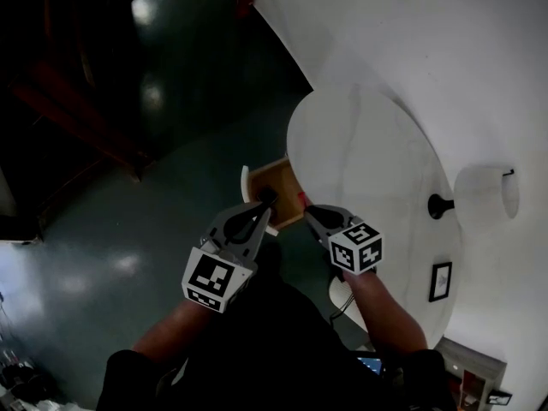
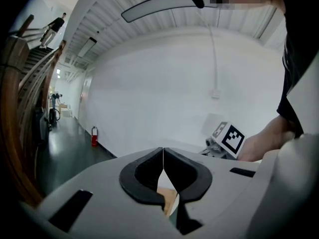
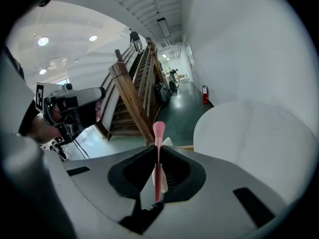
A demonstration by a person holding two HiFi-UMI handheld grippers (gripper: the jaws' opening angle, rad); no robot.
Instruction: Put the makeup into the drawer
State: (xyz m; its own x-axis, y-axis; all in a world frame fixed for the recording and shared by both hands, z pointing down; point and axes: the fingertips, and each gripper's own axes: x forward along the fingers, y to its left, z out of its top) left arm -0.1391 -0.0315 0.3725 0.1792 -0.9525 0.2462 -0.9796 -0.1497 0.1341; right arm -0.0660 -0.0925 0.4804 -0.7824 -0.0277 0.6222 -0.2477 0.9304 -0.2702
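The right gripper [image 3: 157,151], clamped on a thin brush [image 3: 158,129], may let it pivot and miss the drawer [image 1: 276,182], while the left gripper [image 2: 163,156] is closed and empty.

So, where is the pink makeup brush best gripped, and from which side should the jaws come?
Grip the thin, straight handle, as the right gripper holds the makeup brush now. The jaws close across the handle from its two sides, and the soft bristle head stays free beyond the tips. The bristles would probably squash and slip, while the stiff handle gives the pads a firm hold.
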